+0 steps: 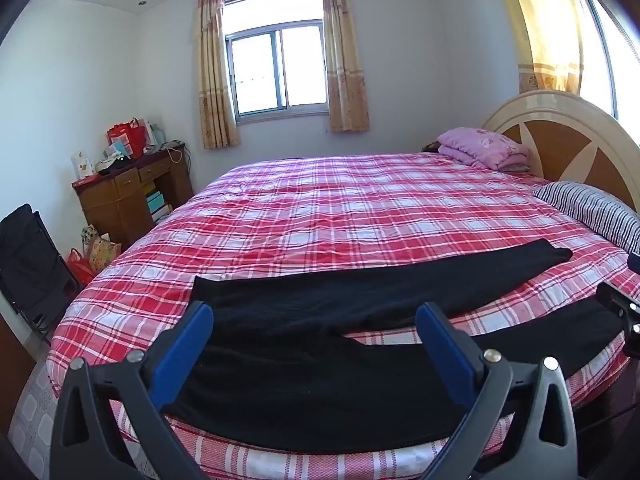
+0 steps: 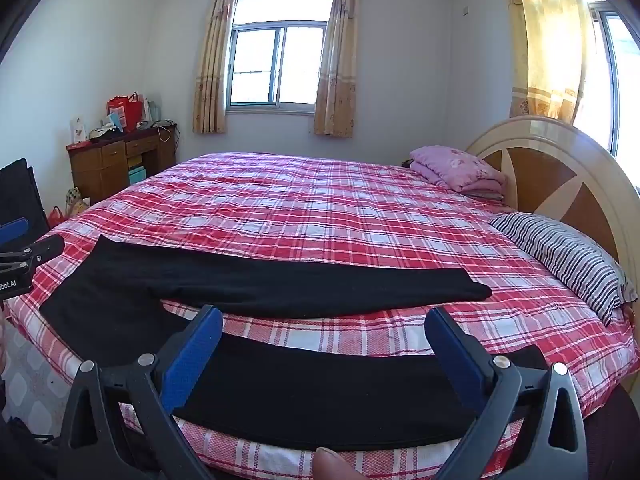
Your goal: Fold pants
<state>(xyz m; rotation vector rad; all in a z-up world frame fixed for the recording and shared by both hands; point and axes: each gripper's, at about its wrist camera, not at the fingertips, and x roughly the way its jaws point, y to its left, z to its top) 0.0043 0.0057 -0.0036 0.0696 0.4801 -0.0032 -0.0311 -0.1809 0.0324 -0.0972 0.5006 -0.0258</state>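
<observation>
Black pants (image 1: pixel 320 312) lie spread flat on the near edge of the red plaid bed (image 1: pixel 320 208), waist at the left, two legs running right. The far leg (image 2: pixel 320 288) lies on the bed top; the near leg (image 2: pixel 320 392) drapes along the bed's front edge. My left gripper (image 1: pixel 314 316) is open and empty, hovering over the waist and upper legs. My right gripper (image 2: pixel 324 320) is open and empty, over the near leg. The left gripper's tip shows at the left of the right wrist view (image 2: pixel 24 248); the right gripper's tip shows at the right of the left wrist view (image 1: pixel 620 308).
A striped pillow (image 2: pixel 568 264) and a folded pink quilt (image 2: pixel 456 172) lie by the round headboard (image 2: pixel 560 168) at the right. A wooden desk (image 1: pixel 128 192) with bags stands at the far left. A black folding chair (image 1: pixel 32 264) stands left of the bed.
</observation>
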